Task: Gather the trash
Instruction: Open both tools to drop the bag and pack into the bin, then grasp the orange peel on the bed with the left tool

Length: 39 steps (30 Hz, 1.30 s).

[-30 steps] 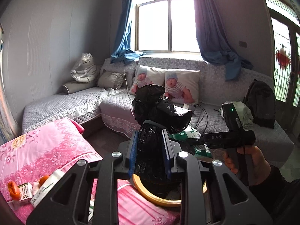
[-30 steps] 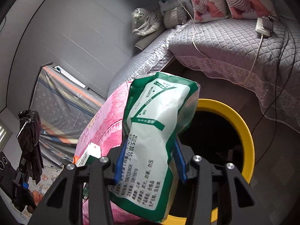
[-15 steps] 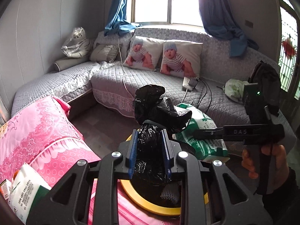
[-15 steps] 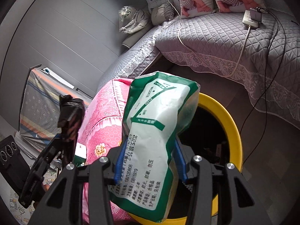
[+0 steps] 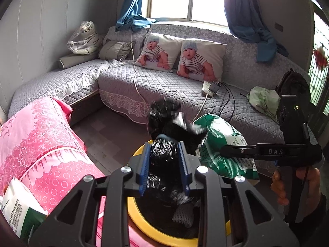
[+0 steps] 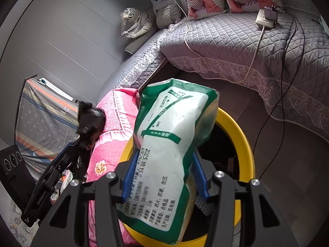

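- Presently noted: left gripper (image 5: pixel 163 162) clamped on a crumpled black plastic bag (image 5: pixel 164 154), blue pads pressed against both sides of it.
- Black bag held above the yellow-rimmed bin (image 5: pixel 144 224); upper bundle of the bag bulging past the fingertips, slightly blurred.
- Right gripper (image 6: pixel 164 177) closed around a green-and-white printed packet (image 6: pixel 170 144), squeezed at its waist between the blue pads.
- Packet standing upright in the grip, its lower end overlapping the bin's near rim, its top over the bin's opening.
- Seen from the left wrist: same packet to the right of the black bag, just beside it, over the far right edge of the bin.
- Inside the bin: dark contents and a grey mesh-textured piece (image 5: pixel 183 214); nothing further legible.
- Bin standing on the floor, against a pink floral cover (image 5: pixel 41 144) on its left side.
- Second green-and-white packet (image 5: pixel 18 207) lying on the pink cover at lower left, partly cut off.
- Grey quilted sofa (image 5: pixel 164 86) behind, carrying two baby-print cushions (image 5: pixel 181 55), a white power strip (image 5: pixel 208 87) with cables, and a black backpack (image 5: pixel 294 84) at far right.
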Motion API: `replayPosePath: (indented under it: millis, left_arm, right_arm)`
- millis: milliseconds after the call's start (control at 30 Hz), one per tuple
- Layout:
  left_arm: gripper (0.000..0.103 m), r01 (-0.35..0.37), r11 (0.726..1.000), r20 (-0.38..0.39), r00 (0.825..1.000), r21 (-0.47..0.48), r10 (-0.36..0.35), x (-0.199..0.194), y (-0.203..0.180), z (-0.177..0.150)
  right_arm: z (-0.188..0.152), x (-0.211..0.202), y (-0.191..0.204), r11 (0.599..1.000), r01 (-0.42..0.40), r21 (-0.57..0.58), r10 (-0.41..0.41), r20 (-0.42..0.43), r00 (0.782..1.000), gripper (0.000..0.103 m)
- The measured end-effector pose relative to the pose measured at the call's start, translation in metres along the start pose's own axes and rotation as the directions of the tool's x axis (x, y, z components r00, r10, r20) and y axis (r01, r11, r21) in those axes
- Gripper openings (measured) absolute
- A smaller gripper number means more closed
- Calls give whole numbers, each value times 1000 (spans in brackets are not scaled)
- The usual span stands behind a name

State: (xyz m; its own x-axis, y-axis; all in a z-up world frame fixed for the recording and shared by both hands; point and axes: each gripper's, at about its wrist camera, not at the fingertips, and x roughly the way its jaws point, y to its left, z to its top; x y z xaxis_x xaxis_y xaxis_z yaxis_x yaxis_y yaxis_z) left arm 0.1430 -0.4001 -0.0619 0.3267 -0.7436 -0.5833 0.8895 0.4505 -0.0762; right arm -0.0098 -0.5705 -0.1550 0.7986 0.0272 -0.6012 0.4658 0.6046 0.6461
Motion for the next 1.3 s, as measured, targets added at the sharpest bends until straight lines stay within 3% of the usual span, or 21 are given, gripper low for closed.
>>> replayPosePath:
  millis: [67, 167, 267, 433, 600, 800, 933, 1067, 1167, 1300]
  left_arm:
    - [65, -14, 1000, 16, 1000, -23, 14, -5, 6, -2]
    - [68, -15, 999, 31, 999, -50, 16, -14, 15, -4]
    - [76, -25, 996, 55, 998, -82, 30, -27, 25, -6]
    - [76, -65, 992, 110, 991, -110, 77, -59, 47, -6]
    - [76, -171, 975, 178, 965, -139, 195, -109, 92, -15]
    - [76, -367, 902, 162, 899, -228, 406, -170, 171, -50]
    - [76, -504, 805, 94, 827, -312, 554, -210, 233, -89]
    - [76, -573, 734, 16, 784, -364, 620, -231, 286, -126]
    - [76, -605, 706, -46, 770, -369, 636, -227, 309, -143]
    - [76, -589, 700, -99, 789, -403, 607, -211, 331, -157]
  right_arm:
    - [1, -4, 2, 1000, 19, -7, -19, 20, 1000, 57]
    - [3, -11, 1, 1000, -5, 12, 5, 38, 999, 62]
    - [5, -16, 1, 1000, -12, 17, 11, 59, 998, 65]
    - [0, -16, 11, 997, -74, 4, 74, 55, 996, 67]
    - [-6, 0, 34, 990, -139, -26, 139, 0, 990, 70]
    - [-16, 24, 73, 980, -177, -89, 171, -70, 983, 71]
    - [-24, 39, 99, 971, -197, -134, 182, -117, 976, 71]
    - [-31, 52, 121, 963, -212, -165, 188, -151, 970, 71]
    - [-37, 64, 135, 959, -220, -180, 188, -176, 966, 72]
    - [-45, 79, 152, 953, -232, -193, 190, -214, 958, 72]
